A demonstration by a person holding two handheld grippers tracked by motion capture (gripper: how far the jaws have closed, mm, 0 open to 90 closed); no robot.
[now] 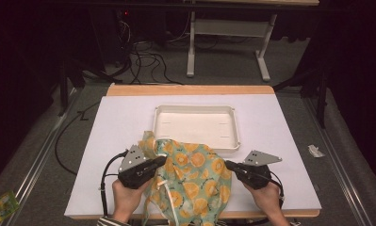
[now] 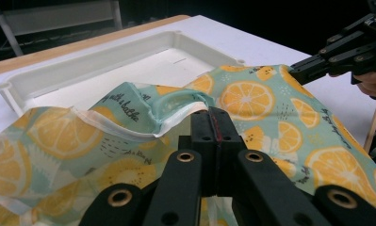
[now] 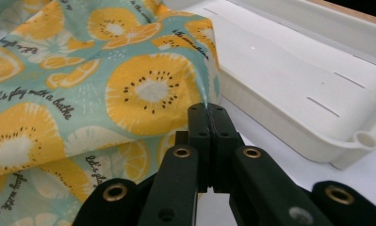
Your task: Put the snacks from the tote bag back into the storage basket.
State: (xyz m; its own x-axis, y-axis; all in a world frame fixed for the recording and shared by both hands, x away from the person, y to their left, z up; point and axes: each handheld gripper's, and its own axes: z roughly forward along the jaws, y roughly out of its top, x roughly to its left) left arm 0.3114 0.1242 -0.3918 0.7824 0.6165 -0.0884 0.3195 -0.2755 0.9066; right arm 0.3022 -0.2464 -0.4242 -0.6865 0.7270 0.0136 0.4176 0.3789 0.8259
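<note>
Cloth (image 1: 195, 176) with an orange-slice print, gripped at two edges over the near half of the white surface (image 1: 115, 122).

Left tongs (image 1: 163, 160) are closed on a folded, white-hemmed edge of the cloth at its left side; in the left gripper view the jaws meet with the hem pinched at their tips. Right tongs (image 1: 227, 164) are closed on the cloth's right edge; the right gripper view shows the jaws pressed together with the fabric border caught at their tips. The cloth lies crumpled between the two tongs, its far edge touching and partly overlapping the near wall of a shallow white tray (image 1: 195, 110), its near edge reaching the front edge of the surface. A white cord (image 1: 169, 195) runs across the cloth's near part. The tray sits at mid-surface, behind the cloth.
</note>
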